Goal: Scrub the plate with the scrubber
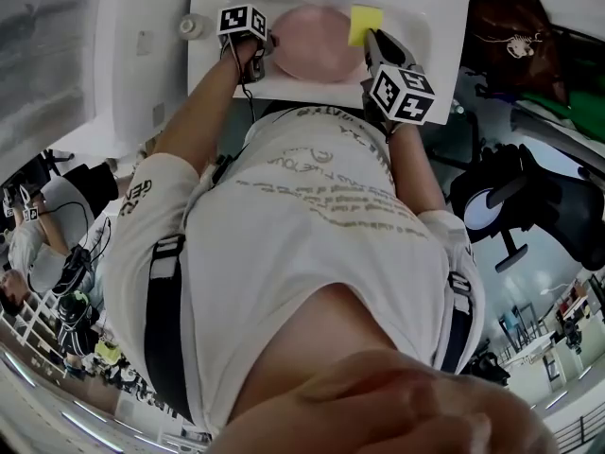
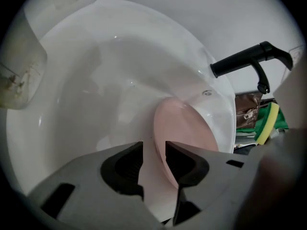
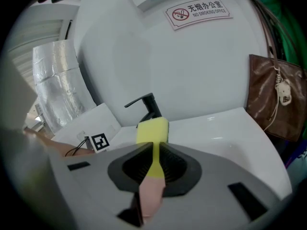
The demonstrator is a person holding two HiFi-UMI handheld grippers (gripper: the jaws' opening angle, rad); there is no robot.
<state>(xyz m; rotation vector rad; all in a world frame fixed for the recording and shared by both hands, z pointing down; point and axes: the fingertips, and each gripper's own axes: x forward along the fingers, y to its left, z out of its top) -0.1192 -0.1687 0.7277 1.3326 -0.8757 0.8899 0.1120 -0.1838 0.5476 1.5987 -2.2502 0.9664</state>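
So far, I judge, the scrubbing itself has not begun. My right gripper [image 1: 371,38] has its fingers pressed onto the yellow scrubber [image 1: 365,24], which sticks out past the tips. That much of the job is done. In the head view the scrubber sits at the upper right edge of the pink plate [image 1: 312,41]. I cannot tell from any view whether it touches the plate.

The plate is down in the white sink [image 1: 444,26], near the top middle of the head view. No suds or running water show on it.

My left gripper [image 2: 154,150] is at the plate's left rim. In the left gripper view its fingers are spread, with the plate's edge [image 2: 184,133] running up between them. I see no squeeze on the rim, so the plate does not look held. What is left, as I read it:
- close my left fingers on the rim to steady the plate
- bring the scrubber onto its face
- rub across all of it

By my count there are:
- one plate
- one scrubber [image 3: 152,128]
- one sink
- one black faucet [image 3: 148,104] behind the scrubber
- two grippers
- one brown bag [image 3: 276,99] at the right of the right gripper view
- one no-smoking sign [image 3: 199,11] on the wall at the top of that view
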